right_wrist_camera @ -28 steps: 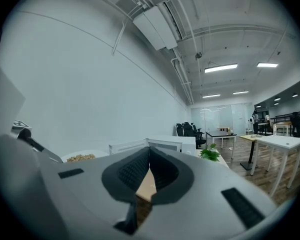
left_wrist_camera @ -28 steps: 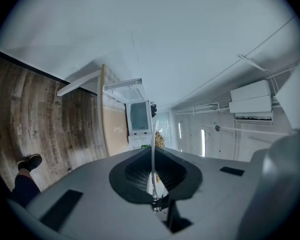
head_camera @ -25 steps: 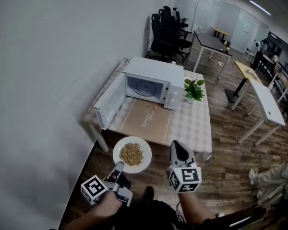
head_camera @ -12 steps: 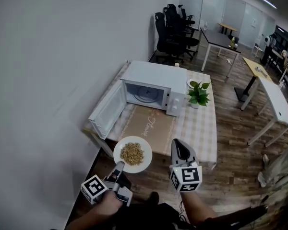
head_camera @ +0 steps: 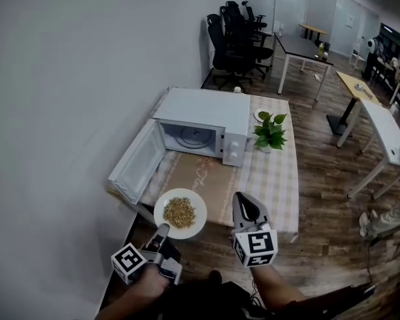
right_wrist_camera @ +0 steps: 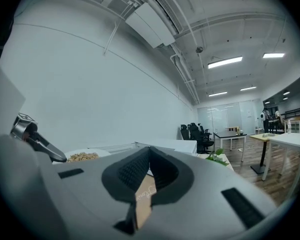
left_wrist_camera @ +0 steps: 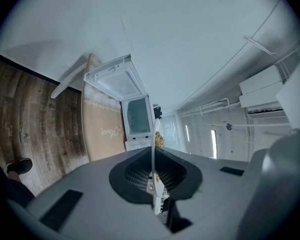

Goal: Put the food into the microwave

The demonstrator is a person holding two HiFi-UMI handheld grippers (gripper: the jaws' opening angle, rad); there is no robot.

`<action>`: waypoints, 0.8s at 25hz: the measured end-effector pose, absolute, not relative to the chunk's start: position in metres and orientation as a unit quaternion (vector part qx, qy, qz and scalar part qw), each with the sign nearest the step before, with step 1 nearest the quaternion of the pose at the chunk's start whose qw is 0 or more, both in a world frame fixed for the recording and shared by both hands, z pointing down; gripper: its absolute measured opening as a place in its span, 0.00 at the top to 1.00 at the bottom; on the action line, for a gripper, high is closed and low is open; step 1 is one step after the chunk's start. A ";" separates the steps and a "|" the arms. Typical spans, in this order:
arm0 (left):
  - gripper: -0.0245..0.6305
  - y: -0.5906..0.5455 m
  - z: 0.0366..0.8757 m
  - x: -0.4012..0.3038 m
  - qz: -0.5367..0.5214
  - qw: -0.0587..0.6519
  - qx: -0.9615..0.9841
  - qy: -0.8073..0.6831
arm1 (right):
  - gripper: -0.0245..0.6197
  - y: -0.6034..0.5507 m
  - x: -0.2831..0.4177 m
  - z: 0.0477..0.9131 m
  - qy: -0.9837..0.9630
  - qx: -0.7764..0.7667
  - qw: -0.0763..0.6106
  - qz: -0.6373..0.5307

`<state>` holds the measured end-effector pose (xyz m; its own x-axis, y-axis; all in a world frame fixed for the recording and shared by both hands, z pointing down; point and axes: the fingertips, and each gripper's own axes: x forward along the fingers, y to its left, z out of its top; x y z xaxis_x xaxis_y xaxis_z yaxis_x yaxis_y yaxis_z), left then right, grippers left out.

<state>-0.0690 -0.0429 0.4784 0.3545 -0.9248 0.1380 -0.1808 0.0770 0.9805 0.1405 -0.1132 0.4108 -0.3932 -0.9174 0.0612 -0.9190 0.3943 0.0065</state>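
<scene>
Head view: one microwave (head_camera: 201,122); one plate (head_camera: 180,213) in left gripper (head_camera: 163,231) jaws; right gripper (head_camera: 242,199) jaws together.

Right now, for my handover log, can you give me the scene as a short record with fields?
left gripper: shut on rim of plate
food: grainy heap on plate
right gripper: shut, empty
microwave: on table, door open, nothing seen inside
potted plant: on table, beside microwave
task: food not yet inside
</scene>
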 end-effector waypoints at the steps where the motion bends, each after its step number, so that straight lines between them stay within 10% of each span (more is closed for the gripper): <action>1: 0.93 -0.047 0.478 -0.066 -0.329 0.568 0.595 -0.463 | 0.95 -0.117 0.143 0.411 -0.835 0.550 0.028 0.013; 20: 0.93 -0.154 0.487 -0.071 -0.330 0.578 0.600 -0.444 | 0.95 -0.197 0.150 0.407 -0.819 0.572 0.051 -0.005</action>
